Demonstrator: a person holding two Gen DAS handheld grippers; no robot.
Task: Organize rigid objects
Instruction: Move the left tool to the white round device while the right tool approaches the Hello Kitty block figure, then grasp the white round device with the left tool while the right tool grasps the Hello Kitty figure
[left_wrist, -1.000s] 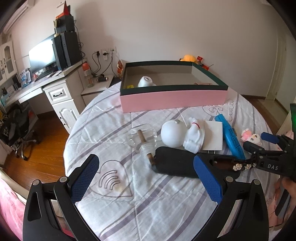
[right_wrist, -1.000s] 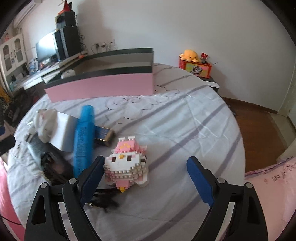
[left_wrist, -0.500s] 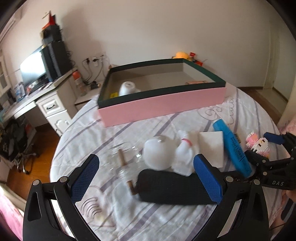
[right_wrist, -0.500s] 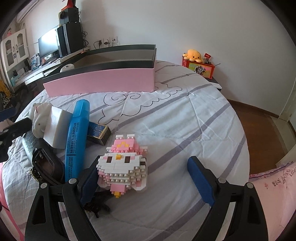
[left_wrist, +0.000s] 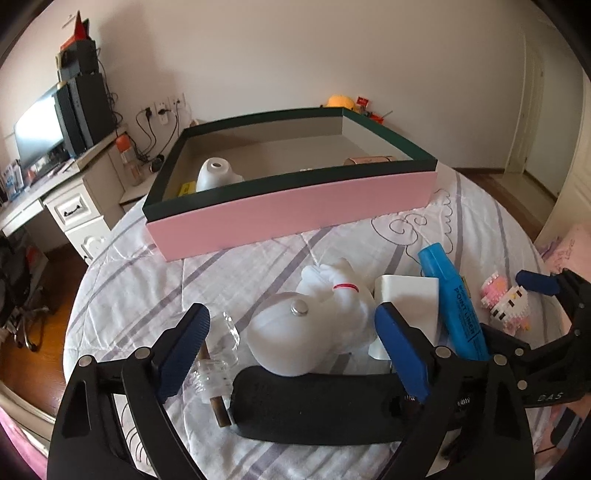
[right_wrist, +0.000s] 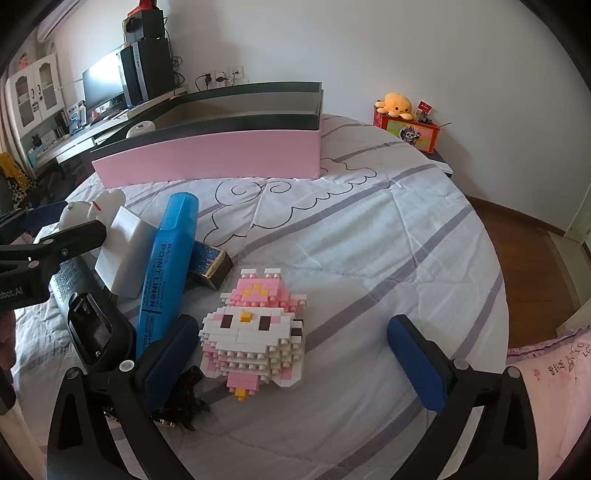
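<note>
Striped bed (right_wrist: 369, 236) carries a pink box (left_wrist: 295, 210). Left gripper (left_wrist: 291, 350) jaws, just narrowing, straddle a white ball (left_wrist: 288, 343) untouched; right gripper (right_wrist: 295, 354) jaws, just widening, flank a brick toy (right_wrist: 255, 332). Blue marker (right_wrist: 166, 266) crowds alongside.

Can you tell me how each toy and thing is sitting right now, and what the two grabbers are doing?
Left hand-held gripper: open, closing around the white ball, not gripping.
Right hand-held gripper: open, just widened, brick figure between its fingers.
White ball: resting on the bed.
Brick figure: lying on the bed, face up.
Blue marker: capped, lying flat.
Pink box: open, lidless, a few things inside.
</note>
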